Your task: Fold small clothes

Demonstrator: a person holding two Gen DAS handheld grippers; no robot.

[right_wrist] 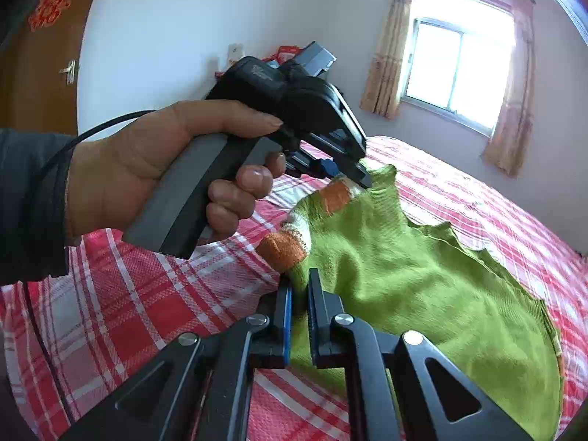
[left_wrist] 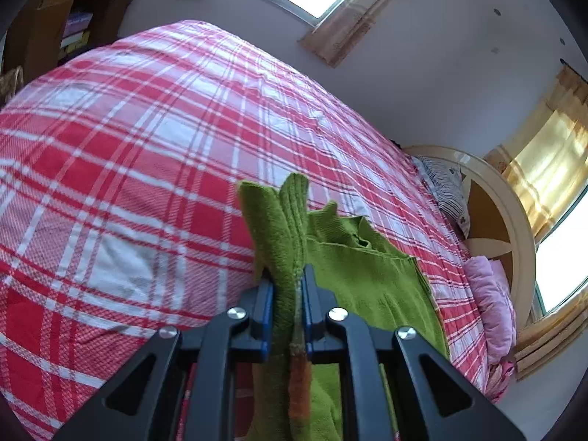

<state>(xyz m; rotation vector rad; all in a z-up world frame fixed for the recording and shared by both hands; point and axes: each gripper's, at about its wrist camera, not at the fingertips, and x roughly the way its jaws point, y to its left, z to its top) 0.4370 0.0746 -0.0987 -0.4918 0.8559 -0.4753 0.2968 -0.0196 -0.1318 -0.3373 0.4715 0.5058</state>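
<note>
A small green knitted sweater (left_wrist: 360, 275) with orange and white cuffs is held up over a bed. My left gripper (left_wrist: 287, 275) is shut on a bunched edge of it, with an orange cuff hanging between the fingers. My right gripper (right_wrist: 299, 283) is shut on the sweater (right_wrist: 422, 286) next to an orange cuff (right_wrist: 284, 253). The left gripper (right_wrist: 358, 176) also shows in the right wrist view, held in a bare hand, pinching the sweater near the other orange cuff (right_wrist: 336, 198). The cloth sags between the two grippers onto the bed.
The bed is covered by a red and white plaid sheet (left_wrist: 128, 165) (right_wrist: 128, 294). Pillows (left_wrist: 488, 301) and a round headboard (left_wrist: 514, 220) lie at the right. Curtained windows (right_wrist: 455, 70), a brown door (right_wrist: 44, 73) and a bookshelf (left_wrist: 73, 29) line the walls.
</note>
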